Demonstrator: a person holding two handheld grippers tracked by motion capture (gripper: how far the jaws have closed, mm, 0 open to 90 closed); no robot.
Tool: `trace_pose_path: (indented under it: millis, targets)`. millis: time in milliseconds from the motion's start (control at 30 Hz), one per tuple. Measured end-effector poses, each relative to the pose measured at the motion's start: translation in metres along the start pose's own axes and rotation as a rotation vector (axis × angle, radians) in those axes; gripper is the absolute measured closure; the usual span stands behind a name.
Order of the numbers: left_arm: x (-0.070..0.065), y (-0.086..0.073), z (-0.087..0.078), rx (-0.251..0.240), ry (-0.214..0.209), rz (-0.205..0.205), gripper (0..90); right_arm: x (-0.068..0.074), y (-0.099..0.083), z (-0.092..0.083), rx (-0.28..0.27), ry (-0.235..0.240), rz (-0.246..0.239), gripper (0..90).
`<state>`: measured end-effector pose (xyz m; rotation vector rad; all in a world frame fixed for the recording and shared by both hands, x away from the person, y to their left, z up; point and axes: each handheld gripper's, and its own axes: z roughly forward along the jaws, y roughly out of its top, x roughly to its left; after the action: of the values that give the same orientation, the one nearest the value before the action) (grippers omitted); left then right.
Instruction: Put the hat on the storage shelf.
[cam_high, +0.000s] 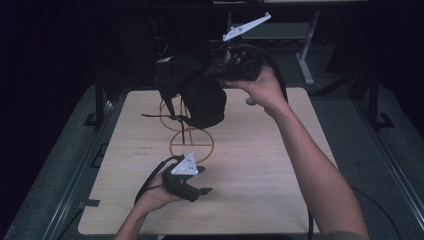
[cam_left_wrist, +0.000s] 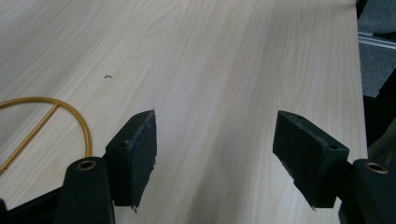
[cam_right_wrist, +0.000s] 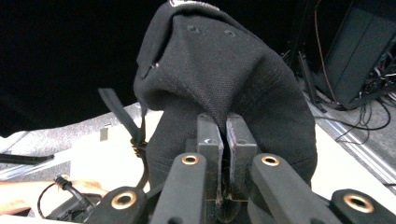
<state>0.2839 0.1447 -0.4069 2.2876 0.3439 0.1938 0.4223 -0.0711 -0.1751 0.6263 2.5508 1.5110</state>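
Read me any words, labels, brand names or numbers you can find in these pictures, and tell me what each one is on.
No text can be read.
Small dark marks on the table, left of the yellow wire stand: too small to read.
Black cap: no lettering or logo visible.

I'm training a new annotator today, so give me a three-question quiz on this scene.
1. True or false: the right gripper has its jaws pinched on the black cap.
2. Which thing lies flat on the table? A) a gold wire stand B) a red cup C) a pair of scissors
3. Fill in: the left gripper rests low over the table with its jaws ____ and nothing between them.

Key:
1. True: the jaws press together on a fold of the cap's fabric, lifted above the table.
2. A.
3. open.
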Motion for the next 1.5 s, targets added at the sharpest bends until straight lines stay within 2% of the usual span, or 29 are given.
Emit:
trace_pose_path:
  millis: [300,500,733,900,1000,1033,1067,1167,1300,1400,1500]
  targets:
    - [0.002,0.0,-0.002,-0.008,0.003,0.0,30.5,0.0,0.013,0.033,0.036,0.032,-0.013,86.4]
    - [0.001,0.0,-0.001,-0.002,0.014,0.005,30.6,0.0,0.02,0.052,0.066,0.063,0.007,86.3]
    - [-0.001,0.001,0.002,0.013,0.02,0.028,30.8,-0.002,0.023,0.073,0.076,0.075,0.02,86.2]
    - [-0.002,0.001,0.003,0.004,0.008,0.019,30.8,-0.001,0.024,0.092,0.096,0.059,0.024,85.1]
    - [-0.002,0.001,0.003,0.009,0.004,0.019,30.8,-0.001,0.024,0.107,0.131,0.033,0.009,79.8]
    - [-0.003,0.001,0.003,0.009,0.006,0.018,30.8,0.0,0.024,0.111,0.127,0.039,0.031,75.2]
    - [-0.003,0.001,0.004,0.005,0.007,0.019,30.8,0.0,0.024,0.115,0.124,0.036,0.035,69.4]
    - [-0.003,0.001,0.003,0.006,0.008,0.021,30.8,0.003,0.022,0.124,0.154,0.018,0.032,61.1]
    - [-0.002,0.0,0.003,-0.004,0.01,0.01,30.7,0.0,0.017,0.122,0.151,0.022,0.029,52.9]
    - [-0.002,0.0,0.003,-0.007,0.015,0.008,30.7,-0.002,0.014,0.118,0.14,0.022,0.057,49.7]
    - [-0.002,-0.002,0.002,-0.006,0.019,0.009,30.6,-0.006,0.01,0.113,0.139,0.017,0.051,45.6]
